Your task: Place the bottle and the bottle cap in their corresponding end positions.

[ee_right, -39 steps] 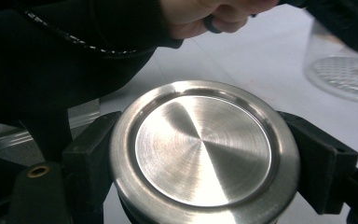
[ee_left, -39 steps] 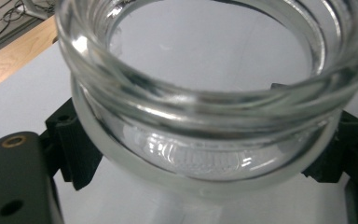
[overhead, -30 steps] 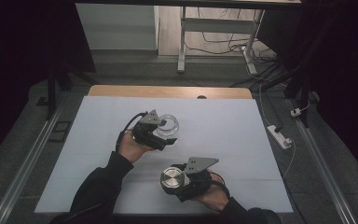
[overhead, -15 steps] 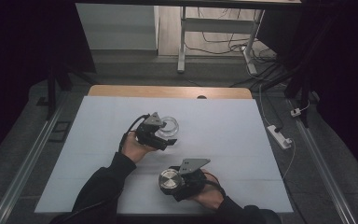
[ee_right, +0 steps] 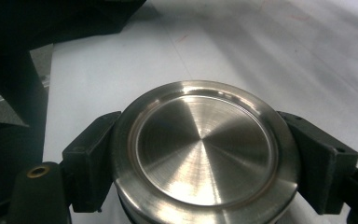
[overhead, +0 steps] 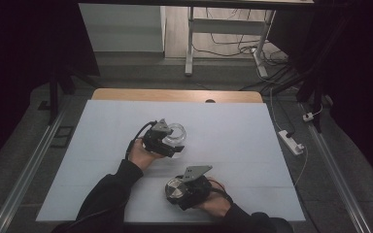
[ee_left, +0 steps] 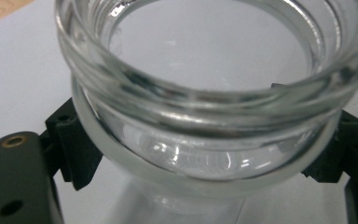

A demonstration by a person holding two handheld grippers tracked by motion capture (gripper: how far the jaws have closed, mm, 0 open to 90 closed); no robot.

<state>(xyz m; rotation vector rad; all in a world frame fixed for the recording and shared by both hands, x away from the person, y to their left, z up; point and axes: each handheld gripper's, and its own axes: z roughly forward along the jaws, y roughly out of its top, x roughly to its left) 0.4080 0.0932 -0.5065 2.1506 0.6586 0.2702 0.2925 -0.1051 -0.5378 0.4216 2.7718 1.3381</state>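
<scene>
A clear glass jar (overhead: 176, 137) with an open mouth sits near the middle of the white table, and my left gripper (overhead: 167, 141) is shut on it. In the left gripper view the jar (ee_left: 205, 93) fills the frame, with a black jaw pressed against each side below its rim. A round brushed-metal lid (overhead: 176, 189) is held near the table's front edge by my right gripper (overhead: 180, 192), which is shut on it. In the right gripper view the lid (ee_right: 203, 149) lies flat between the two black jaws, top face up.
The white table top (overhead: 252, 141) has a wooden strip (overhead: 175, 95) along its far edge. A white power strip (overhead: 291, 141) lies off the table's right side. A desk frame and cables (overhead: 233, 43) stand on the floor beyond. A dark sleeve (ee_right: 9, 93) shows at the left in the right gripper view.
My right gripper with the lid has drifted slightly left and toward the front edge. The left gripper and jar have barely moved.
</scene>
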